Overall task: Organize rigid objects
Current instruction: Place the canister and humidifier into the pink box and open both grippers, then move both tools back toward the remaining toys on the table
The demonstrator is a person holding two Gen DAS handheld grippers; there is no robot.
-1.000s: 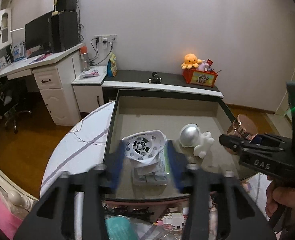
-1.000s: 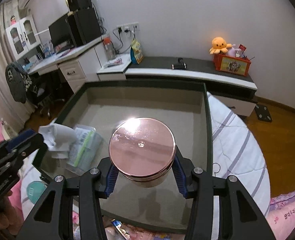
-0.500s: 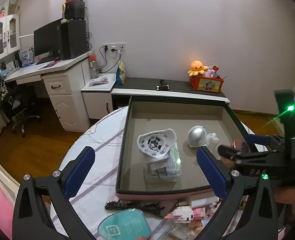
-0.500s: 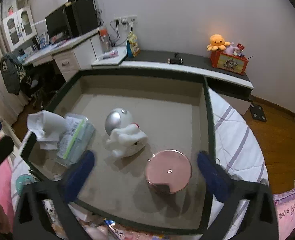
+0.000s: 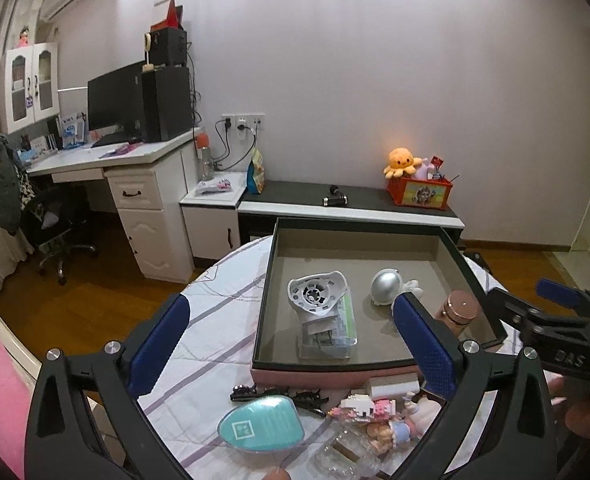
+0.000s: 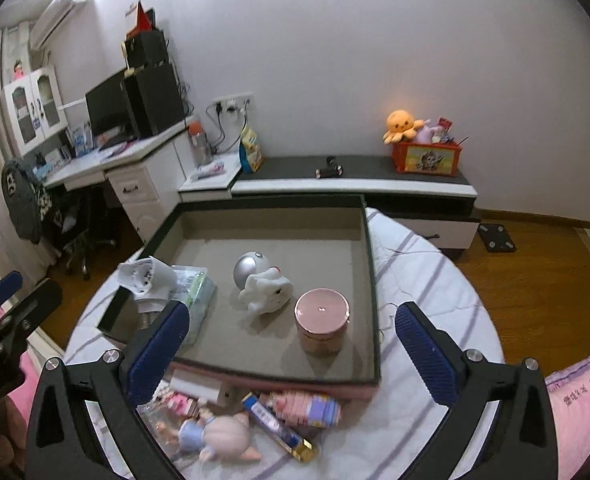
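Observation:
A dark-rimmed tray (image 5: pixel 267 280) (image 6: pixel 371 264) sits on the round table. Inside it are a white fan-like device (image 5: pixel 315 294) (image 6: pixel 147 278) on a clear packet, a silver-and-white astronaut figure (image 5: pixel 389 286) (image 6: pixel 261 280) and a pink round tin (image 5: pixel 457 310) (image 6: pixel 321 316). My left gripper (image 5: pixel 291 348) is open and empty above the table's near side. My right gripper (image 6: pixel 291 350) is open and empty, pulled back in front of the tray; it shows in the left wrist view (image 5: pixel 535 308) at the right.
Loose items lie in front of the tray: a teal oval case (image 5: pixel 261 426), black hair clips (image 5: pixel 279 394), a doll figure (image 6: pixel 215 436), pink brick toys (image 6: pixel 303 408), a blue-and-gold tube (image 6: pixel 279 428). A low cabinet (image 5: pixel 347 204) stands behind the table.
My right gripper opened and left the pink tin in the tray, then drew back. My left gripper opened off the white device and drew back and up.

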